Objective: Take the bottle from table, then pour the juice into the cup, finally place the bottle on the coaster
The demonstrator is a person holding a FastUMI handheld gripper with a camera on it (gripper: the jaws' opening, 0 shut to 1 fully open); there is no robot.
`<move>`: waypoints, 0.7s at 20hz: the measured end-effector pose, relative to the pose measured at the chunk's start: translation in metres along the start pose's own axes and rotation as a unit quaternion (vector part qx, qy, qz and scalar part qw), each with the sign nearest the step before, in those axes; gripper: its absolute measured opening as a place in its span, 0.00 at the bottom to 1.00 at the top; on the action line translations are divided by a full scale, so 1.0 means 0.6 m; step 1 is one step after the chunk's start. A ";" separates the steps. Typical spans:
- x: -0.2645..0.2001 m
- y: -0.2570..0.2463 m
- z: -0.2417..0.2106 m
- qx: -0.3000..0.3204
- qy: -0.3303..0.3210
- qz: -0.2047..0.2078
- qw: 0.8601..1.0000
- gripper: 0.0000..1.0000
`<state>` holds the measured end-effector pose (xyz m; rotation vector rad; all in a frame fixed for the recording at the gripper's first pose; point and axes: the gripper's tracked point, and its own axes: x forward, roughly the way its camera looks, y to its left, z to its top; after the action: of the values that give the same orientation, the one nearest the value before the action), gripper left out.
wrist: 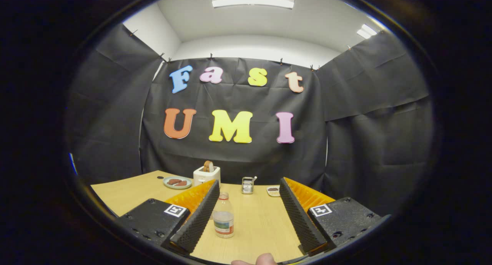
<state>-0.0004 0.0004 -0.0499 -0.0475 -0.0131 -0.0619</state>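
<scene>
A small clear plastic bottle (pixel 223 216) with a pale cap and a coloured label stands upright on the wooden table (pixel 261 219). It sits between my two fingers, close beside the left finger (pixel 200 215) and well apart from the right finger (pixel 298 215). My gripper (pixel 249 185) is open wide and nothing is held. The bottle looks partly filled with a pale liquid.
At the back of the table stand a white toaster (pixel 206 174) with bread in it, a plate (pixel 177 182) with dark food, a small metal container (pixel 247 185) and a little dish (pixel 273 190). A fingertip (pixel 265 259) of a person shows below the fingers.
</scene>
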 end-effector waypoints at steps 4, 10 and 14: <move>0.019 0.029 -0.038 0.008 0.013 0.012 1.000 1.00; 0.053 0.067 -0.097 -0.003 0.013 0.016 1.000 1.00; 0.081 0.092 -0.161 -0.005 0.035 0.030 0.999 1.00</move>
<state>0.0525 0.0480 -0.1486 -0.0564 0.0581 -0.0045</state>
